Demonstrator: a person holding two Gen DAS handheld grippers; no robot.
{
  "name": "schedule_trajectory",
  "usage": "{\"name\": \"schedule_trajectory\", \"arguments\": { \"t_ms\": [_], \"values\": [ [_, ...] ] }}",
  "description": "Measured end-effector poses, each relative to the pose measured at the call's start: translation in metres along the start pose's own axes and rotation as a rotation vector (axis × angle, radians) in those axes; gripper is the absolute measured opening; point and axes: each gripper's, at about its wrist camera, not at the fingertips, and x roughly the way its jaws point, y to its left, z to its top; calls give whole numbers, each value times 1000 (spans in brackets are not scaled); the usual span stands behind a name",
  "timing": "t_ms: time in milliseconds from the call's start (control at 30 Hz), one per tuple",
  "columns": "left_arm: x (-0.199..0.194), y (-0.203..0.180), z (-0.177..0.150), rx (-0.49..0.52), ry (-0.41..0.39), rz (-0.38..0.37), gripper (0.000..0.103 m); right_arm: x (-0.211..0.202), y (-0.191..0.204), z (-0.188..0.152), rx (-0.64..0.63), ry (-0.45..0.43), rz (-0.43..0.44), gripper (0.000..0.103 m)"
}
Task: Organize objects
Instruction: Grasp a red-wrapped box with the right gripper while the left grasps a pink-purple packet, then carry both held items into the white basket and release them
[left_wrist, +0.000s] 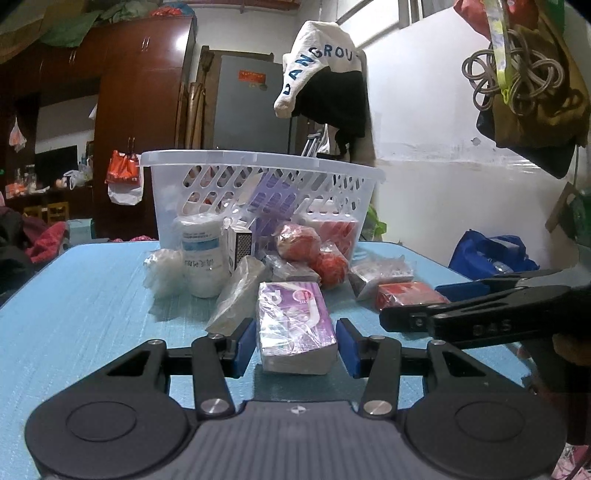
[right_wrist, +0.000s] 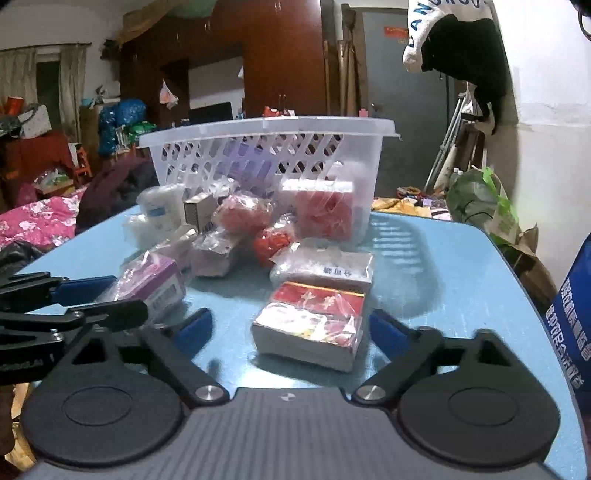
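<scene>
Judged from how things lie, the sorting is at an early stage: most of the packets sit loose on the pale blue textured counter (left_wrist: 92, 295), in front of the translucent white plastic basket with slotted walls (left_wrist: 258, 173), which stands at the far middle of the counter. Through its slots a purple box and a red-and-white wrapped pack show inside; what else it holds cannot be told.

Outside it, from larger to smaller: a white cylindrical plastic-wrapped roll with a blue label (left_wrist: 201, 254), two round red items in clear film (left_wrist: 314, 251), a grey wrapped bar, and several small boxes.

The left hand-held gripper (left_wrist: 295, 345) has its blue pads just beside the two sides of a purple-and-white film-wrapped box (left_wrist: 293, 321) that rests on the counter; narrow gaps show, so it looks not yet pinched.

The right hand-held gripper (right_wrist: 288, 328) stands spread around a red-and-white film-wrapped carton (right_wrist: 314, 321), also on the counter, its fingers clear of the sides. Both boxes remain to be lifted into the basket.
</scene>
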Motion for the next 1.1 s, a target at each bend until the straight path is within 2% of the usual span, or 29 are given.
{"name": "schedule_trajectory", "arguments": {
  "t_ms": [33,100,300,433,633,867,1100],
  "values": [
    [-1,0,0,1,-1,-4,51,0,0,-1,-4,2,-4,72],
    [-1,-1,-1,3,-6,-8,51,0,0,-2,-11,-2,-9,69],
    [-13,0,-2,12,-66,-10,51,-14,-5,-15,13,-78,55,68],
    [-13,3,-4,8,-70,-23,51,-31,-11,-19,50,-142,69,68],
    [-23,2,-3,5,-134,-60,51,-45,-21,-25,95,-165,91,68],
    [-21,5,-6,2,-132,-71,51,-44,-22,-29,95,-204,119,68],
    [-26,6,-5,1,-161,-90,51,-54,-24,-27,86,-287,123,68]
  ]
}}
